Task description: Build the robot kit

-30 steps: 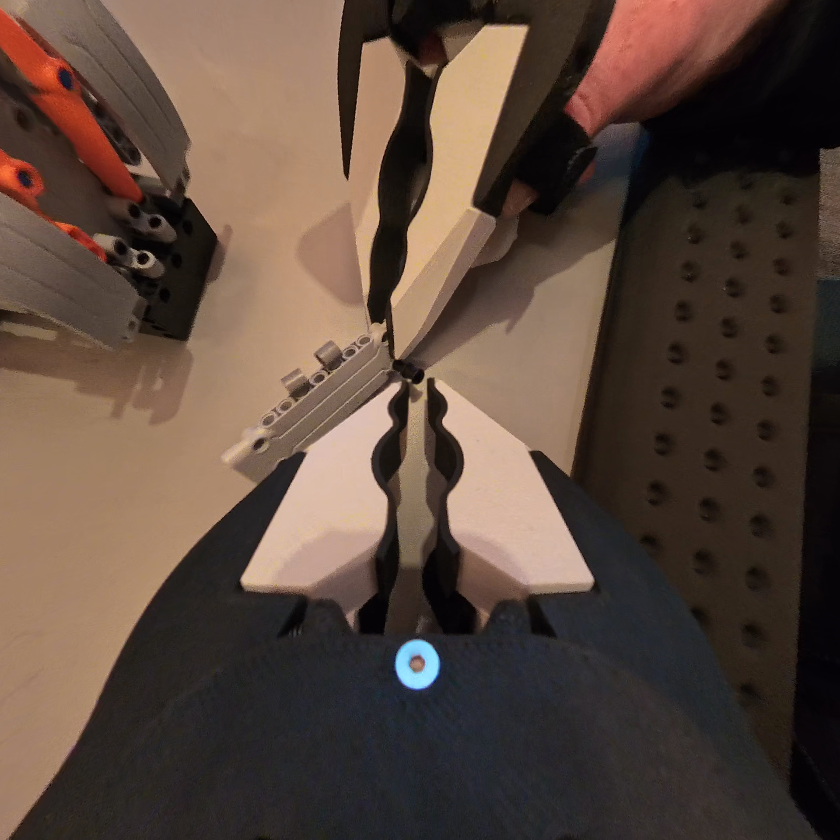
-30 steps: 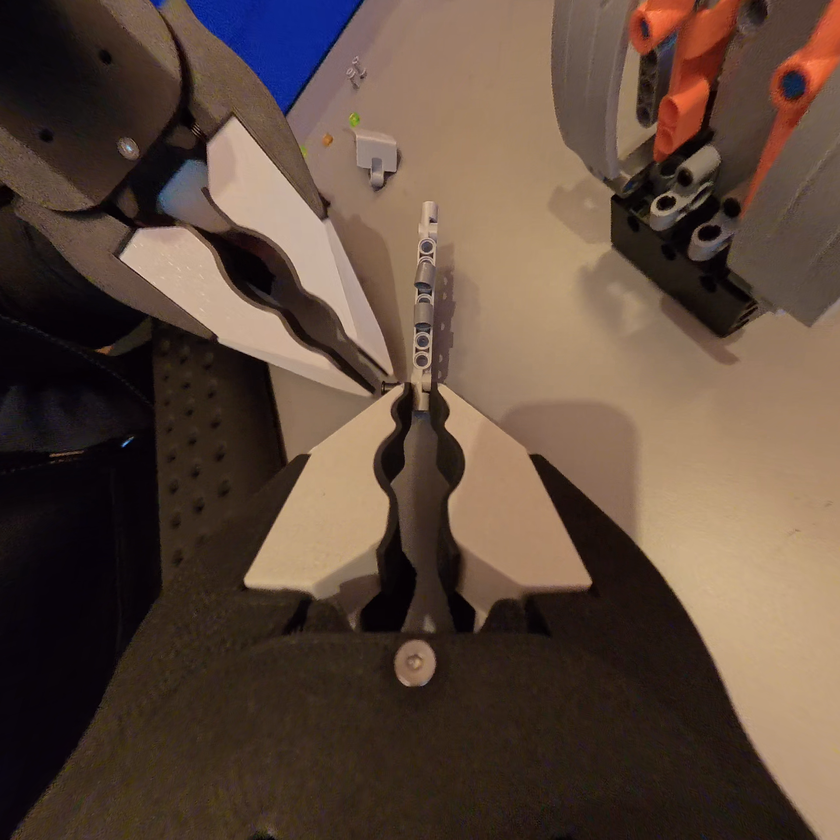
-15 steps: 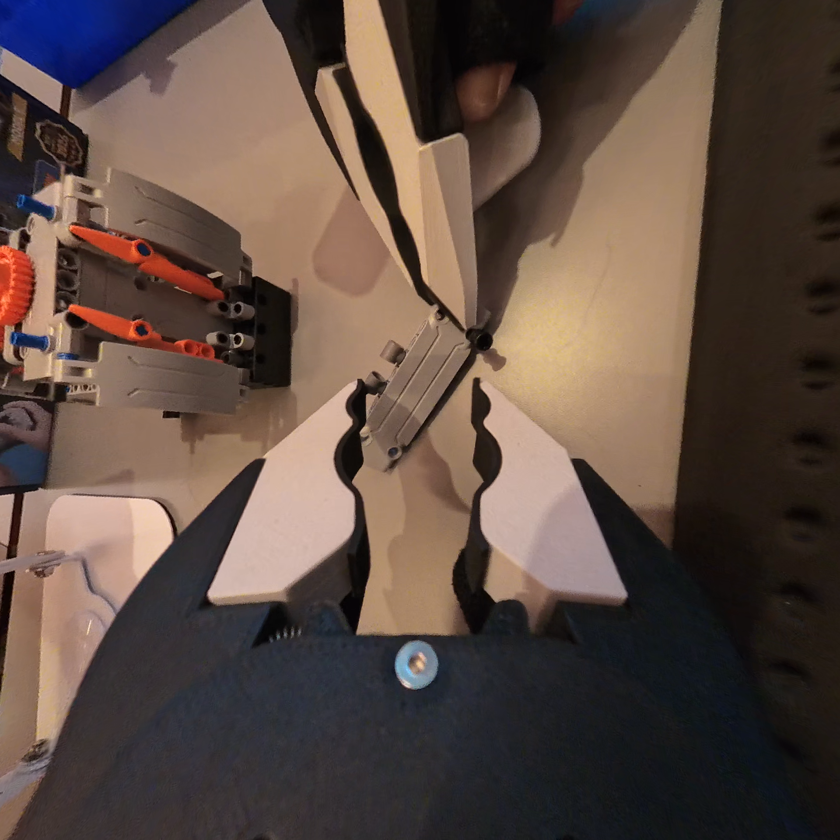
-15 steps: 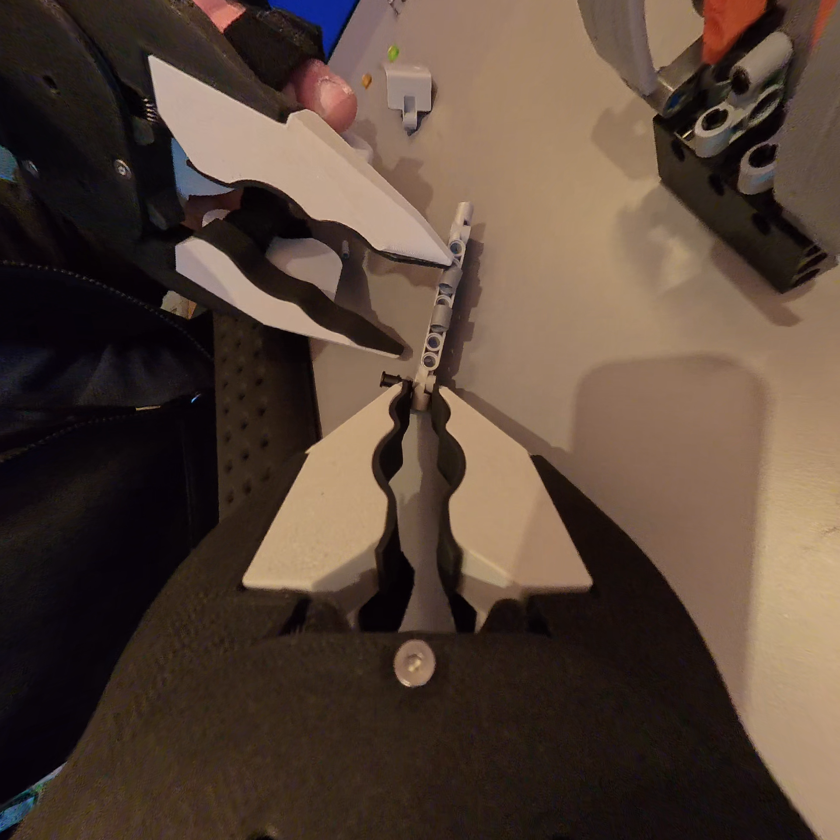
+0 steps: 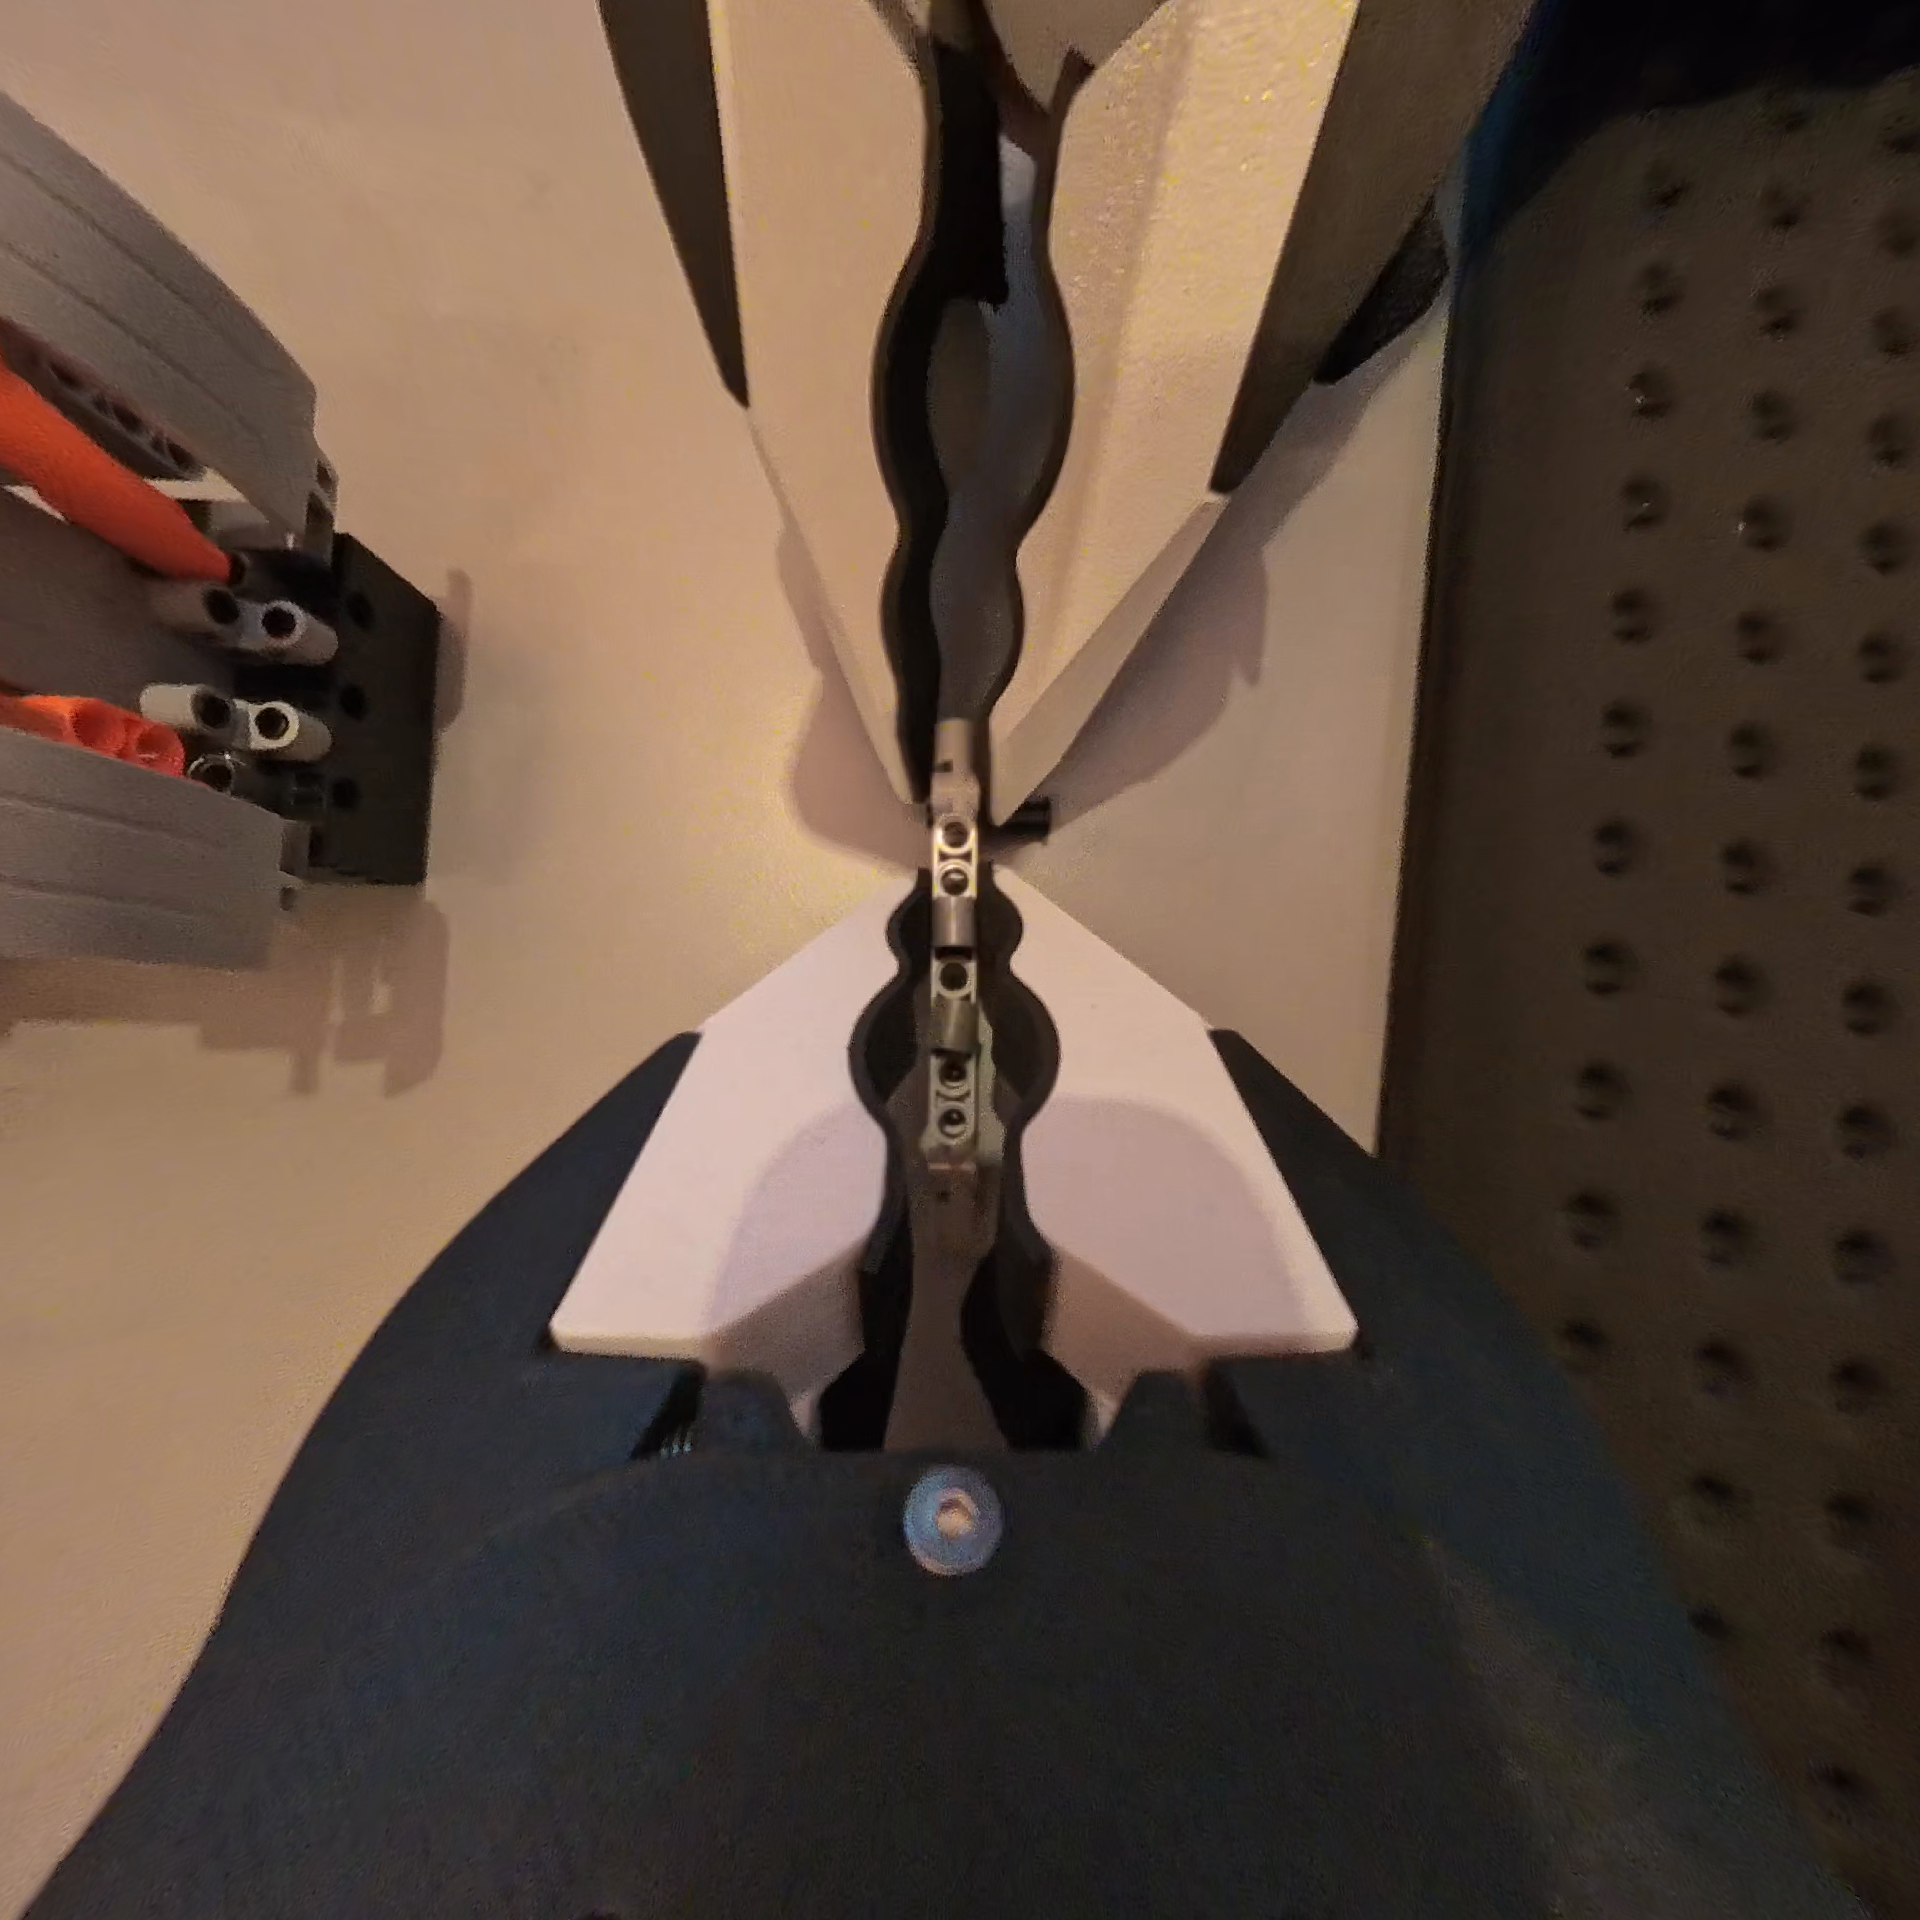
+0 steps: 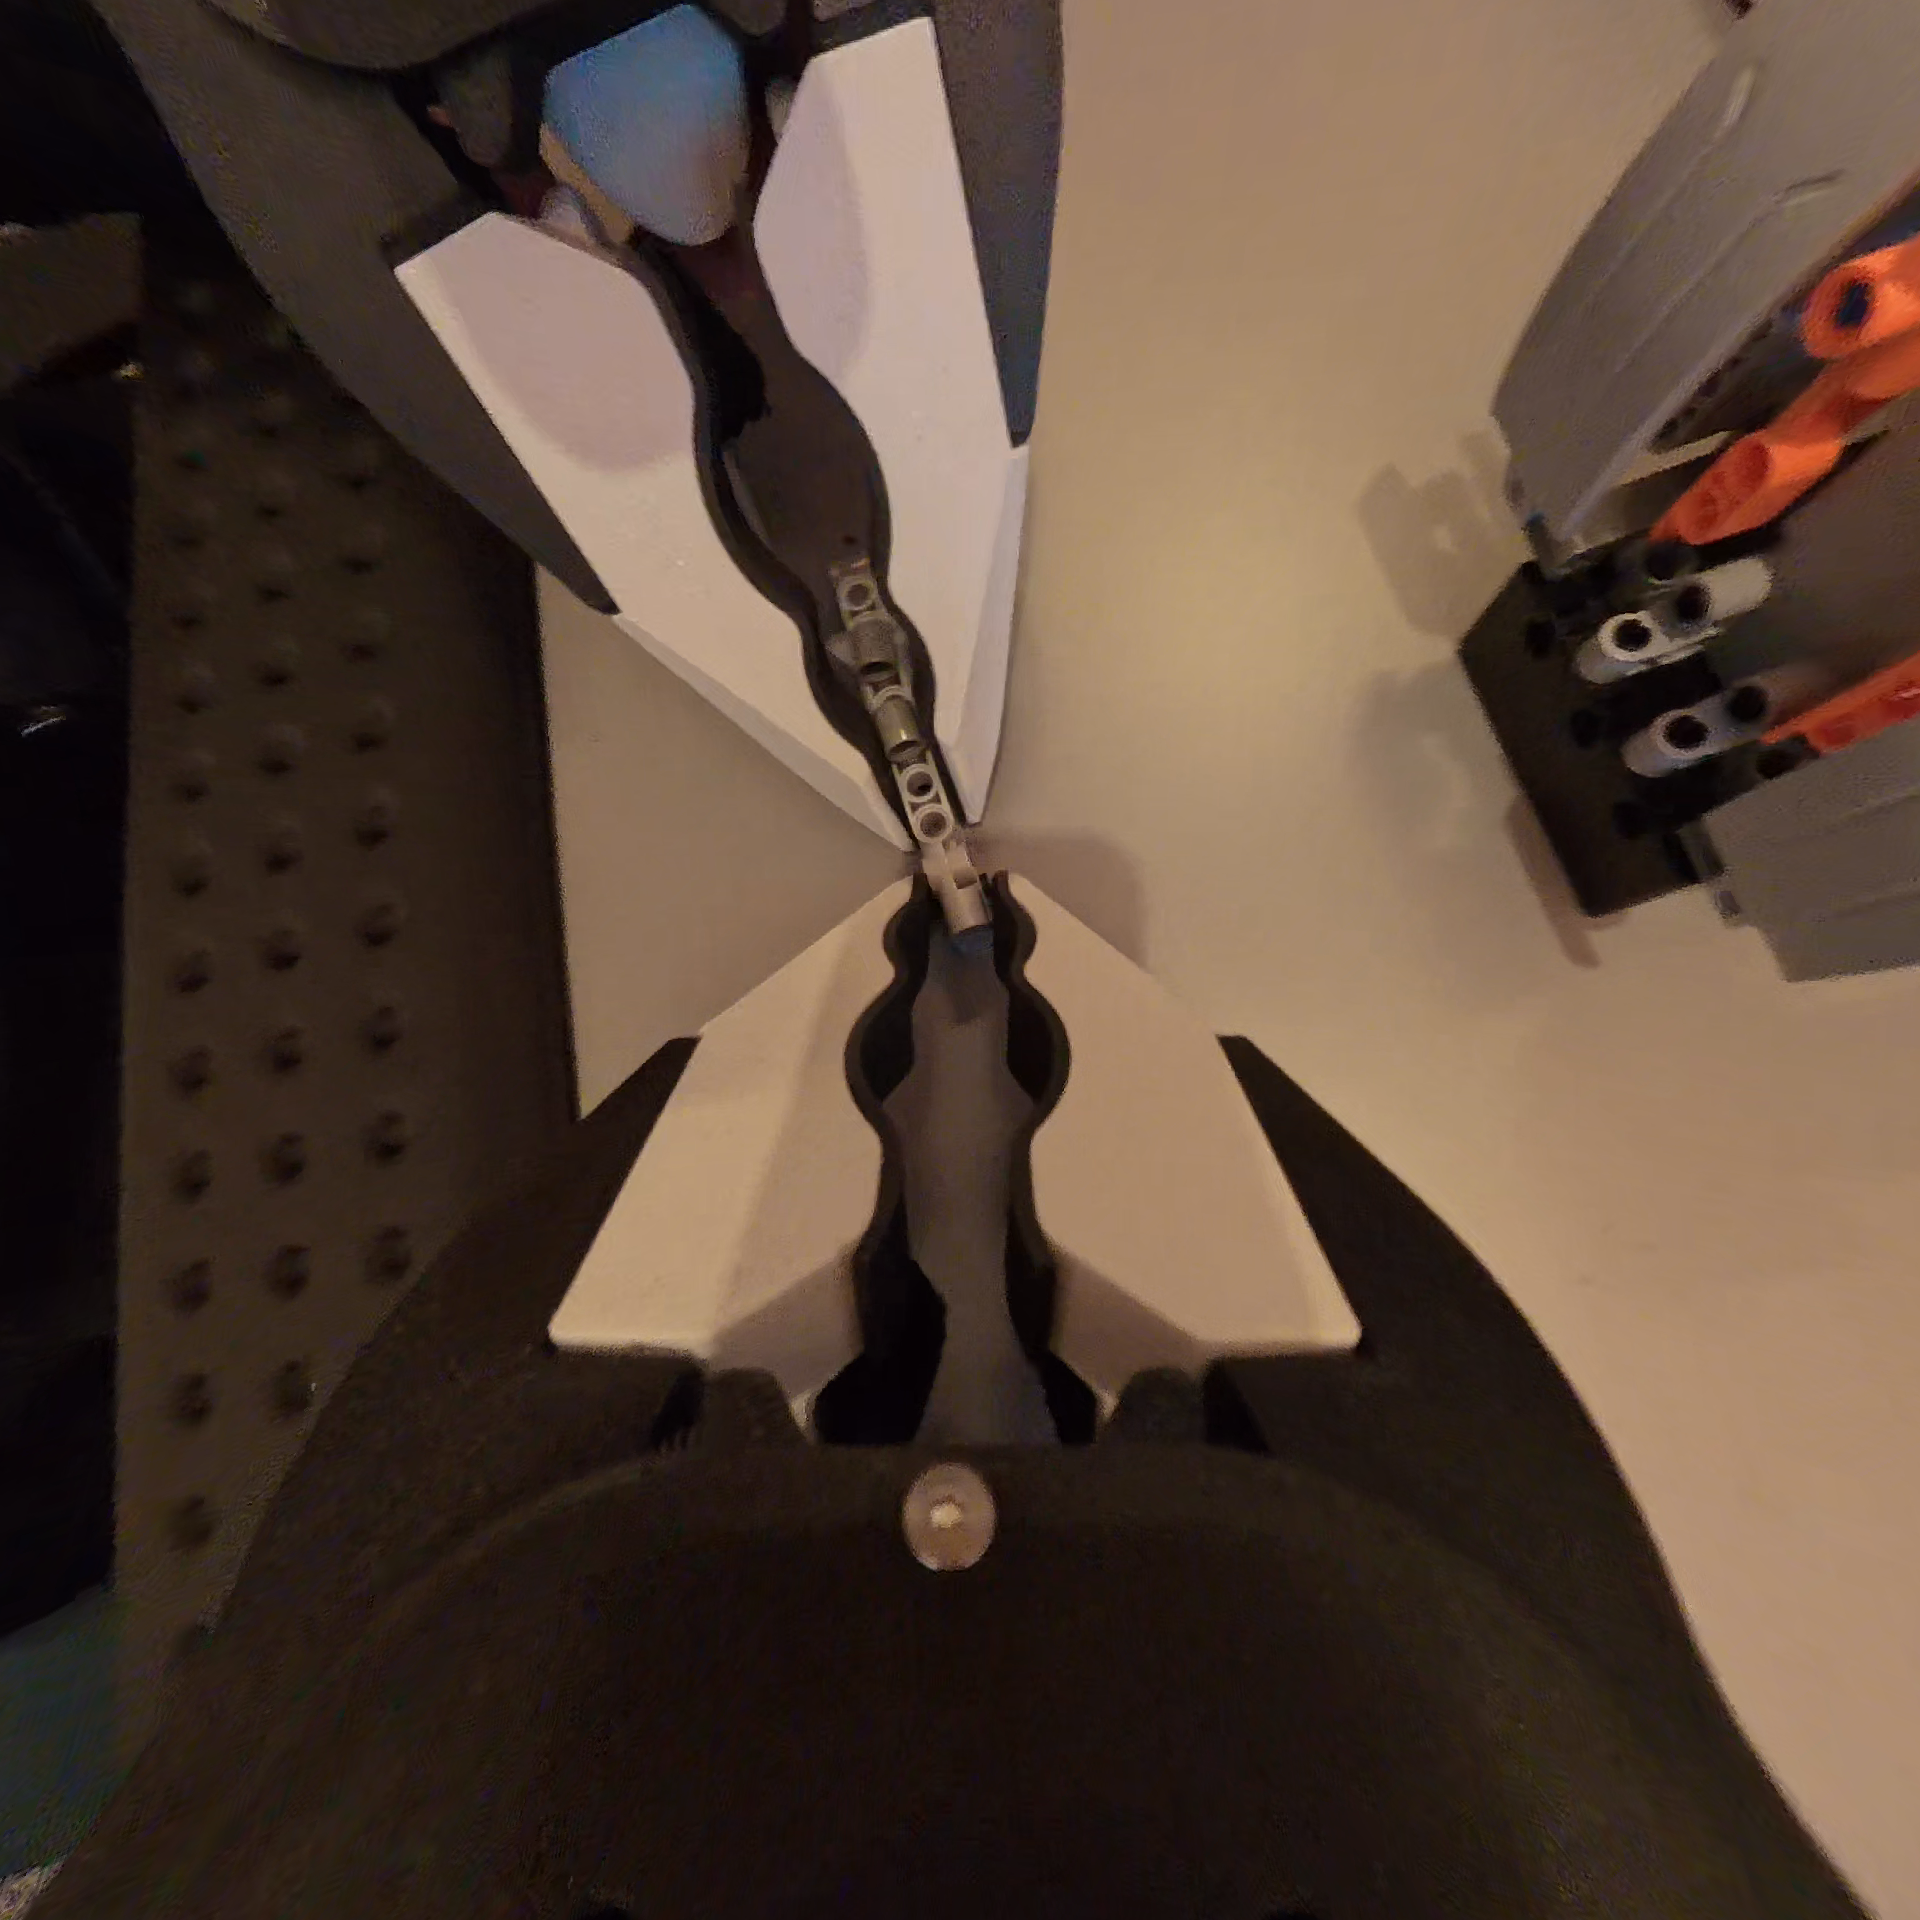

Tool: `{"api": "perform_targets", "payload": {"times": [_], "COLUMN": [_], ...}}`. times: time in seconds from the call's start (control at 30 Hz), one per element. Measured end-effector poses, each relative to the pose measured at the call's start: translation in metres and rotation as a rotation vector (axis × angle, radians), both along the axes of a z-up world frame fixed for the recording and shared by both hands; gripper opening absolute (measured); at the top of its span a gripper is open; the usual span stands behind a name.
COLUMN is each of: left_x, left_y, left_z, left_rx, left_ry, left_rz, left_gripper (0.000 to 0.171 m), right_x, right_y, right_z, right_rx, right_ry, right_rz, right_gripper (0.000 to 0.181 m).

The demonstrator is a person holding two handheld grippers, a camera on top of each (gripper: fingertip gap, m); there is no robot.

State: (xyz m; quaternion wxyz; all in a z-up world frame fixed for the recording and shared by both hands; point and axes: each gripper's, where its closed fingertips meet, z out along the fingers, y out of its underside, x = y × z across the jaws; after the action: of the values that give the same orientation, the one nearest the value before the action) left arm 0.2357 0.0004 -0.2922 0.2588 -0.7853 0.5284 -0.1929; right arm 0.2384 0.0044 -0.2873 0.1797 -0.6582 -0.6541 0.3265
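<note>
Grey perforated plastic building beam (image 5: pixel 954 997): held edge-on above the pale tabletop (image 5: pixel 582 312), spanning both tools.
Left gripper (image 5: pixel 954 914): clenched along most of the beam.
Right gripper (image 6: pixel 961 894): pinching the beam's end, at 12 o'clock from the left.
Black pin (image 5: pixel 1031 816): seated in that end.
Grey-and-orange brick model (image 5: pixel 156 665): at 9 o'clock, well apart, untouched.

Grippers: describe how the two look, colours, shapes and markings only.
The left gripper and right gripper match: a black, rough-textured rounded body, two white wedge-shaped fingers tapering to points, with wavy black inner pads. A silver screw sits centred on each body. No cables or markings show.
</note>
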Motion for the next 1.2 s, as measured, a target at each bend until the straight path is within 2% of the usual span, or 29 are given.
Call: {"api": "perform_targets", "payload": {"times": [0.1, 0.2, 0.27, 0.4, 0.47, 0.83, 0.93, 1.2], "left_x": [-0.004, -0.006, -0.007, -0.003, -0.003, -0.004, -0.005, -0.004], "left_y": [0.009, 0.015, 0.021, 0.025, 0.026, 0.029, 0.029, 0.031], "left_z": [0.000, 0.001, 0.001, 0.003, 0.003, 0.003, 0.003, 0.003], "left_rx": [0.017, 0.010, 0.005, -0.064, -0.065, -0.127, -0.117, -0.113], "left_ry": [-0.004, -0.024, -0.037, -0.123, -0.125, -0.188, -0.191, -0.197], "left_rz": [0.080, 0.151, 0.206, 0.272, 0.286, 0.320, 0.321, 0.302], "left_gripper": [0.005, 0.004, 0.005, 0.005, 0.005, 0.004, 0.004, 0.004], "right_x": [0.005, 0.011, 0.011, 0.004, 0.003, 0.000, 0.000, 0.000], "right_y": [0.020, 0.017, 0.008, 0.011, 0.017, 0.020, 0.021, 0.023], "right_z": [0.010, 0.015, 0.005, -0.004, -0.007, -0.007, -0.007, -0.007], "right_rx": [0.066, 0.079, 0.046, 0.023, 0.038, 0.169, 0.143, 0.230], "right_ry": [0.010, 0.004, -0.038, -0.041, -0.045, -0.056, -0.043, -0.057], "right_rz": [-0.135, -0.184, -0.194, -0.289, -0.324, -0.306, -0.312, -0.203], "right_gripper": [0.024, 0.018, 0.022, 0.018, 0.006, 0.002, 0.002, 0.001]}}
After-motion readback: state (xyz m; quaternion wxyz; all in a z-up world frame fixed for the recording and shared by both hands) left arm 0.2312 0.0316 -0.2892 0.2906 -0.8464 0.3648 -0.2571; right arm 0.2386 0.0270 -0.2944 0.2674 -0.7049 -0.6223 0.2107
